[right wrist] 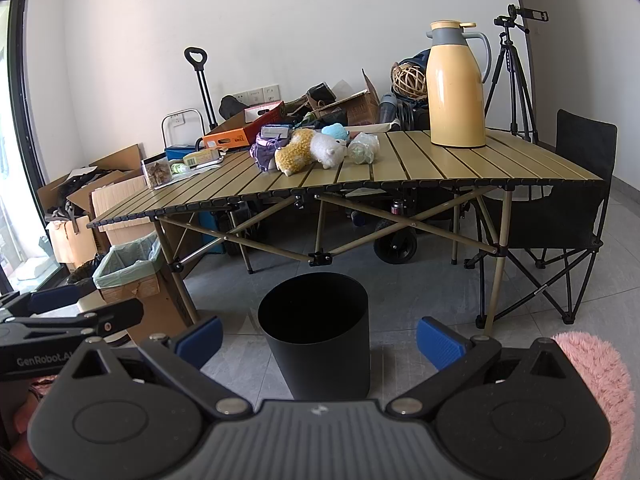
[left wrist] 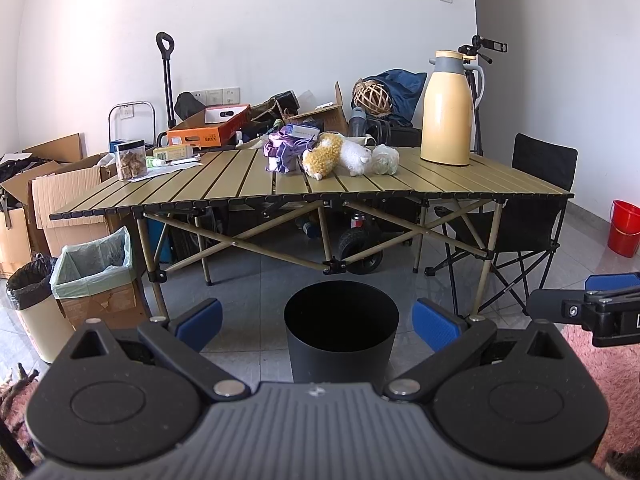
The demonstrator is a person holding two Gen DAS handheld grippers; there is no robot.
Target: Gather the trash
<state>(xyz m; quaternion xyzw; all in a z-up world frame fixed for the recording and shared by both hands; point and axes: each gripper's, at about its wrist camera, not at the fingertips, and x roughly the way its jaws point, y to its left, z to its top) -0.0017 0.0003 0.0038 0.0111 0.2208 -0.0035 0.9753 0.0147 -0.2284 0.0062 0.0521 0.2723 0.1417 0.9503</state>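
— What stands in front of the two tongs?

— A round black plastic waste bin (left wrist: 341,330) on the grey tiled floor, low in the centre of both views, just before a slatted olive folding table (left wrist: 460,184). The left gripper (left wrist: 318,324) spreads its blue-padded fingers wide to either side of the bin, holding nothing. The right gripper (right wrist: 318,338) does the same, empty as well.

— And the trash?

— At the middle of the tabletop, a crumpled clear plastic wrapper (left wrist: 385,160) lies just beside a yellow-and-white plush sheep (left wrist: 335,155), with a bundle of purple cloth (left wrist: 283,151) to its left. A tall yellow thermos jug with a grey collar (left wrist: 447,109) stands towards the right end. At lower left, a cardboard box lined with a pale green bag (left wrist: 93,266) sits beside the table leg.
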